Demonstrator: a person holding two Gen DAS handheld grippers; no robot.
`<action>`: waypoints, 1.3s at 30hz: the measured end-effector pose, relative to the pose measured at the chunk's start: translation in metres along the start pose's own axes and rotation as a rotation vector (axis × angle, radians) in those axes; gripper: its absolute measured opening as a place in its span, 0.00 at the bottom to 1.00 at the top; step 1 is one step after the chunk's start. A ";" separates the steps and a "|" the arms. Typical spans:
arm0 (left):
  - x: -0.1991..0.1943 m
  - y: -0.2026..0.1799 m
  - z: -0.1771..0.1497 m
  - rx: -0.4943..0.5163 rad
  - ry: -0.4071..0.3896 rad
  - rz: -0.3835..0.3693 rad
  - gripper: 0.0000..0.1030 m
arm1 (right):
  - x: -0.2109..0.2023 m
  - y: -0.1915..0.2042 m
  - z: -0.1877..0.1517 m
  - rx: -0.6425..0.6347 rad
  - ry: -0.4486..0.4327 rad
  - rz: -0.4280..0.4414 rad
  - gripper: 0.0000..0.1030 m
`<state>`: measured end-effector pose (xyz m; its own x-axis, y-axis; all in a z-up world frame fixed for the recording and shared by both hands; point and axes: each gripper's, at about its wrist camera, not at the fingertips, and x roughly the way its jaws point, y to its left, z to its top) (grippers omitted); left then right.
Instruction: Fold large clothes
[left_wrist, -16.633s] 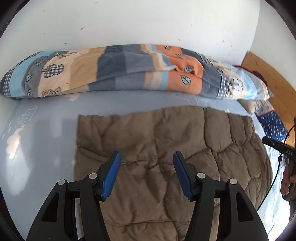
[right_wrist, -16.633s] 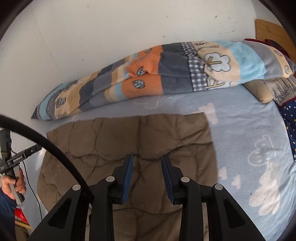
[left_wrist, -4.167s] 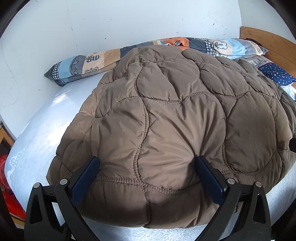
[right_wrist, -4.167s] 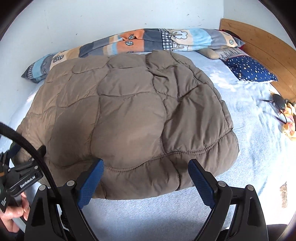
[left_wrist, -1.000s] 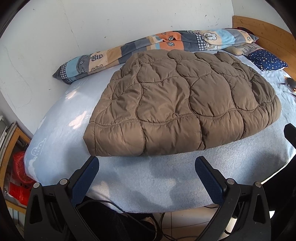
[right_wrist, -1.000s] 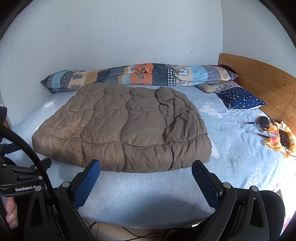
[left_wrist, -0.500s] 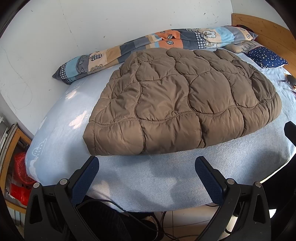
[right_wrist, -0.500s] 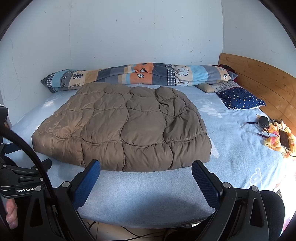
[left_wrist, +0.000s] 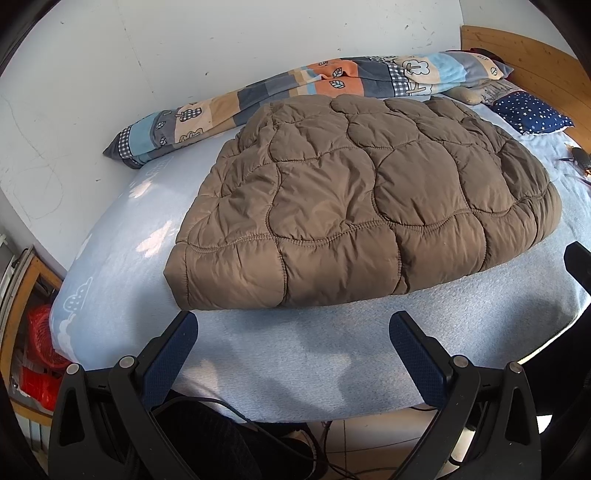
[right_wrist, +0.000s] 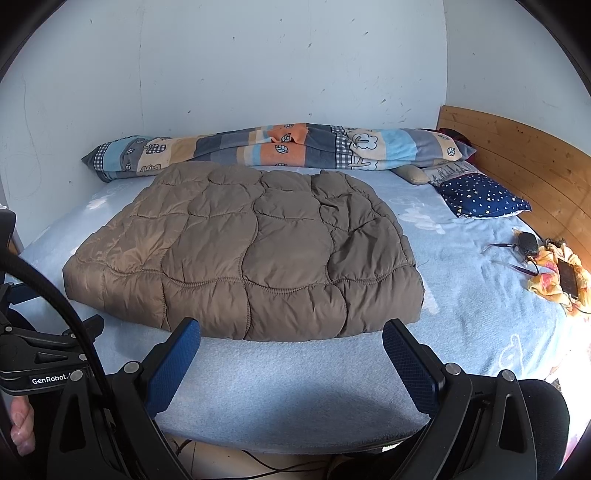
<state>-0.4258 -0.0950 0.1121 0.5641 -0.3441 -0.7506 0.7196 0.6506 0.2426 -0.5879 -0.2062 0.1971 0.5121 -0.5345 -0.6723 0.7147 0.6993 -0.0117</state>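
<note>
Right wrist view: one folded brown coat on one bed; two grippers, left and right, fingers spread, empty.

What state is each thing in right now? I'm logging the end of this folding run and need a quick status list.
Brown quilted garment: folded into a thick rectangle, lying flat on the bed, untouched by either claw.
Left claw: open, empty, held back from the bed edge.
Right claw: open, empty, clear of the garment.
Patchwork blanket: bunched into a long roll along the wall.
Star-print pillow: lying by the headboard.
</note>
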 end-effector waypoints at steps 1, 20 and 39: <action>0.000 0.000 0.000 0.002 0.000 0.000 1.00 | 0.001 0.000 0.000 -0.002 0.001 -0.002 0.98; 0.001 -0.001 0.000 0.007 0.004 -0.001 1.00 | 0.004 -0.001 -0.001 -0.002 0.004 -0.001 0.98; 0.003 0.000 -0.001 0.018 0.007 0.003 1.00 | 0.002 -0.002 -0.001 -0.003 0.002 -0.004 0.98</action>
<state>-0.4248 -0.0948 0.1092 0.5634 -0.3374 -0.7541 0.7250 0.6396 0.2555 -0.5893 -0.2081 0.1949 0.5081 -0.5367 -0.6737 0.7153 0.6986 -0.0171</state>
